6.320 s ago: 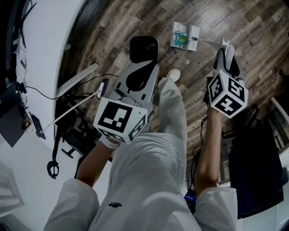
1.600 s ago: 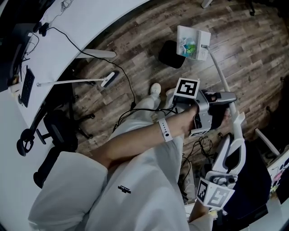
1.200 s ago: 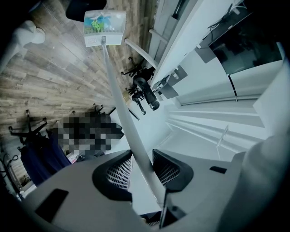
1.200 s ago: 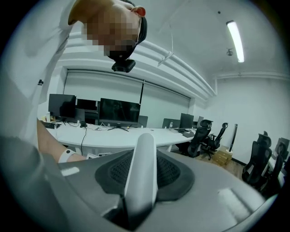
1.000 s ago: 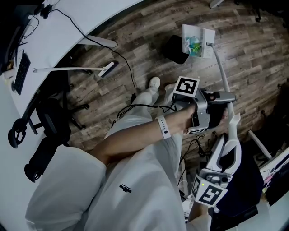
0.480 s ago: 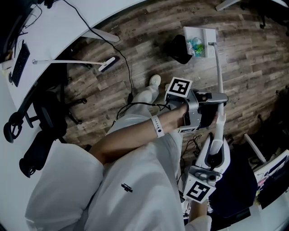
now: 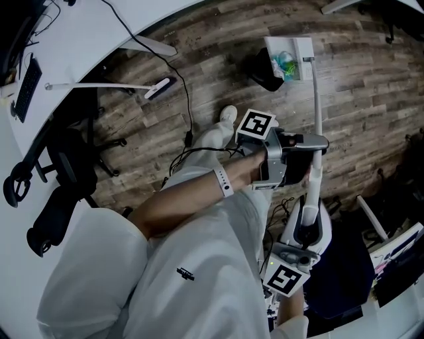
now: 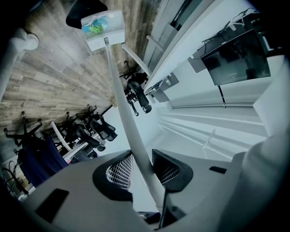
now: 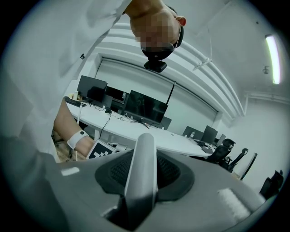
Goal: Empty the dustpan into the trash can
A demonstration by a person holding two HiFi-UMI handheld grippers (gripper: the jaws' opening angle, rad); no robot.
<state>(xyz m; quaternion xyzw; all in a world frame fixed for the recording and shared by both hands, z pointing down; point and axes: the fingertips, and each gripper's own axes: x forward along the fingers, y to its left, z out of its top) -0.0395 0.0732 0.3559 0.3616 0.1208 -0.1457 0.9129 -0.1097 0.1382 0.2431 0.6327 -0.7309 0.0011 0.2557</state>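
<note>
Left gripper (image 8: 142, 167): your jaws clamp the dustpan's handle (image 8: 118, 90) midway.
Right gripper (image 9: 141, 174): your jaws grip its end.
Dustpan (image 7: 301, 48): litter (image 7: 285, 64) inside, beside what's probably the trash can (image 7: 260, 74).

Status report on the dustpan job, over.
Left gripper and right gripper shut on handle. Dustpan beside trash can, litter inside. Cable near shoe, off the path.

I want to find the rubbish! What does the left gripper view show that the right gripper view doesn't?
Only the left gripper view shows the dustpan with colourful scraps in it, the black trash can beside it and the wood floor. Only the right gripper view shows monitors on a long white desk and the person's wristband. Both show the dustpan's pale handle, gripped by the left gripper in one and the right gripper in the other.
</note>
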